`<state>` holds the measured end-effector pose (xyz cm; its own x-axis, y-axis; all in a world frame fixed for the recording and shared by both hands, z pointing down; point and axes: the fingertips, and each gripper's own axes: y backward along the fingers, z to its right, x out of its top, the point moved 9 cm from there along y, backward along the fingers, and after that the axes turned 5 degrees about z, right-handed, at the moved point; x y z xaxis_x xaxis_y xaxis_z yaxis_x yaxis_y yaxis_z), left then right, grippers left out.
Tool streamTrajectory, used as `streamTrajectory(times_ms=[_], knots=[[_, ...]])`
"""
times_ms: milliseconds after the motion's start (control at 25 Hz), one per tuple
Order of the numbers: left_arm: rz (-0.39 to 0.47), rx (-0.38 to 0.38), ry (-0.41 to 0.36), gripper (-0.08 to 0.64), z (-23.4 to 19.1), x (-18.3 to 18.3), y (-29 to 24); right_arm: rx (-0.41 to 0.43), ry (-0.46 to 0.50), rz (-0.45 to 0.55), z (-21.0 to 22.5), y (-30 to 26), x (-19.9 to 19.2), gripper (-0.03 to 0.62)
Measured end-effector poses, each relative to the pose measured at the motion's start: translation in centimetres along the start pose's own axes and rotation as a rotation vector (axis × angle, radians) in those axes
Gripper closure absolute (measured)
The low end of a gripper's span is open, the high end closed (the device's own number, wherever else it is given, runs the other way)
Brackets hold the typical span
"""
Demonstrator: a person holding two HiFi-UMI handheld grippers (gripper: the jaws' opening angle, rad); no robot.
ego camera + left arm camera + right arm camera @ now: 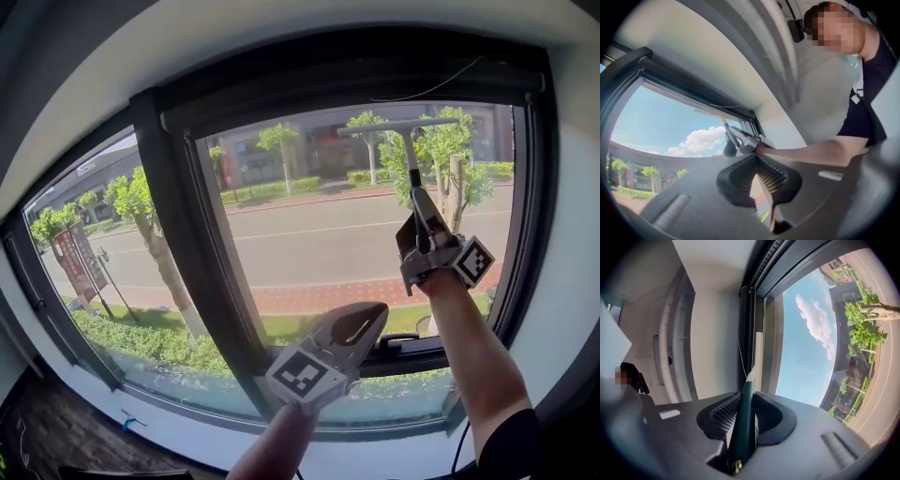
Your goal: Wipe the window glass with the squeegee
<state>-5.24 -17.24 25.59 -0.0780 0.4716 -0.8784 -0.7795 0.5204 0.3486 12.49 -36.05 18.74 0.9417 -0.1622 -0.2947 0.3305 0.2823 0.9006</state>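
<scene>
**Squeegee (410, 150) held high at the window glass (314, 234)**

The right claw (419, 202) is clamped on its dark handle (412, 169), arm raised, with the blade (394, 126) lying level near the top of the right pane. The left claw (370, 319) hangs lower, just before the bottom frame (417, 358), its jaws drawn together with nothing between them.

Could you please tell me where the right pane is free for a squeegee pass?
Free: the glass between the centre mullion and the squeegee, below its blade. Crowded: the lower right, where the right gripper, left gripper and latch sit.
</scene>
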Motion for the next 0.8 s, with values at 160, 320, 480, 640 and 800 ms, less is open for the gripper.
streamTrajectory(times_ms=[160,320,480,640,800], knots=[[0.004,0.01,-0.019,0.557,0.5,0.4,-2.9,-0.002,0.014,-0.006,0.9,-1.6,2.6,0.495],[0.007,0.018,-0.023,0.557,0.8,0.2,-3.8,-0.015,0.015,-0.008,1.3,-2.3,3.5,0.495],[0.008,0.023,-0.029,0.557,0.8,0.4,-4.4,-0.016,0.02,-0.002,1.7,-3.4,4.3,0.495],[0.004,0.026,-0.038,0.557,0.5,0.4,-4.6,-0.004,0.009,0.007,2.2,-4.5,4.5,0.495],[-0.006,0.031,-0.043,0.557,0.0,0.3,-4.3,-0.006,-0.021,0.019,2.9,-5.2,4.3,0.495]])
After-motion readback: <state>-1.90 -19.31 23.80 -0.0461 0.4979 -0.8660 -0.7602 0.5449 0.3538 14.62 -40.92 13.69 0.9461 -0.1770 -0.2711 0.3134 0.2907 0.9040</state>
